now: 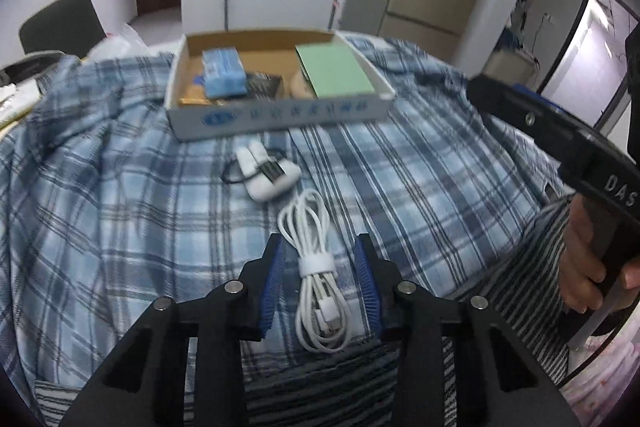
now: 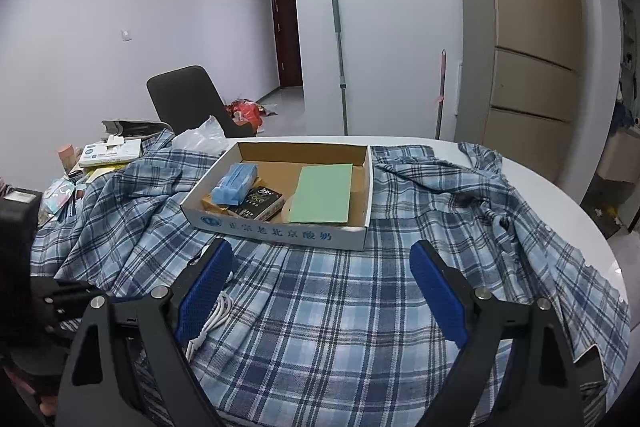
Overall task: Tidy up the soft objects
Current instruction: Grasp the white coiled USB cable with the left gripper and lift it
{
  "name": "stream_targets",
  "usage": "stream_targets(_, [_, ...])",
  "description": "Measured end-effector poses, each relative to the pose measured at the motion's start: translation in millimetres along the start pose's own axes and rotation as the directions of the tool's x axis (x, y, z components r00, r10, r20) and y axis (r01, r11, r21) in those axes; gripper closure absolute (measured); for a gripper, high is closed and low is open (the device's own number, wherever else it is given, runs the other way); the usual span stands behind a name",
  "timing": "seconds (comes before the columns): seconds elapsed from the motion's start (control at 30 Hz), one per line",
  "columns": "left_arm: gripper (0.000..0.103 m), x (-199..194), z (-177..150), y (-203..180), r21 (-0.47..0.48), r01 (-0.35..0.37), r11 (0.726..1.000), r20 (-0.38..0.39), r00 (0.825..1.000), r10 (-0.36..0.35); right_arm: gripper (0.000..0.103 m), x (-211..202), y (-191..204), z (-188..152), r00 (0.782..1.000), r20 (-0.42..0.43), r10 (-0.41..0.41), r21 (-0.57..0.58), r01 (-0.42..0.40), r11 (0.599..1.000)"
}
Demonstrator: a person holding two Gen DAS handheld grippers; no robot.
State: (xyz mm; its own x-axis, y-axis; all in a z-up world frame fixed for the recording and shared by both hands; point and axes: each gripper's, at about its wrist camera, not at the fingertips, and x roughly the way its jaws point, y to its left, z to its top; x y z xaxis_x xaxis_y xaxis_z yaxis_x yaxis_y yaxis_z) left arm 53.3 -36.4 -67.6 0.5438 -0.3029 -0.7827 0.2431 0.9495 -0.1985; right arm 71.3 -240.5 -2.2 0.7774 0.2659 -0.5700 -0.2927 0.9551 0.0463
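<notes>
A coiled white cable, bound by a white strap, lies on a blue plaid shirt. My left gripper straddles the cable with its blue pads on either side; a gap shows at each pad, so it is open. Just beyond lies a white gadget with a thin black cord. Further back, a cardboard tray holds a blue tissue pack and a green sheet. My right gripper stands wide open above the shirt, with nothing between its fingers, in front of the tray.
A striped cloth lies under the shirt at the near right. Papers and boxes crowd the table's left side. The white table edge curves on the right. A black chair, a mop and a fridge stand behind.
</notes>
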Motion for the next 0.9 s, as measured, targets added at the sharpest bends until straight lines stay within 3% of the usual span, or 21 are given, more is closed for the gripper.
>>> stream_targets(0.33, [0.065, 33, 3, 1, 0.0, -0.005, 1.0, -0.129, 0.992, 0.004, 0.014, 6, 0, -4, 1.0, -0.017, 0.01, 0.003, -0.01, 1.0])
stream_targets(0.47, [0.068, 41, 2, 3, -0.007, -0.014, 1.0, -0.141, 0.99, 0.013, 0.014, 5, -4, -4, 1.0, -0.015, 0.024, 0.028, -0.023, 0.999])
stream_targets(0.5, [0.077, 40, 3, 2, 0.001, -0.023, 1.0, -0.135, 0.991, 0.023, 0.014, 5, -4, -4, 0.999, -0.017, 0.031, 0.032, -0.031, 0.999])
stream_targets(0.53, [0.079, 40, 3, 1, 0.005, -0.018, 1.0, -0.138, 0.99, 0.019, 0.014, 5, -4, -3, 0.999, -0.021, 0.032, 0.031, -0.032, 0.999])
stream_targets(0.7, [0.081, 30, 4, -5, 0.061, -0.038, 0.997, -0.099, 0.994, 0.044, 0.014, 5, -2, -3, 1.0, -0.027, 0.013, 0.018, -0.013, 1.0])
stream_targets(0.8, [0.081, 12, 7, -11, 0.126, -0.072, 0.989, -0.041, 0.996, 0.078, 0.014, 0, -5, 0, 0.999, -0.029, 0.029, 0.05, -0.028, 0.998])
stream_targets(0.9, [0.081, -9, 13, -7, 0.115, -0.067, 0.991, 0.024, 0.998, 0.065, 0.014, -8, -3, 6, 0.999, -0.021, 0.051, 0.056, -0.049, 0.997])
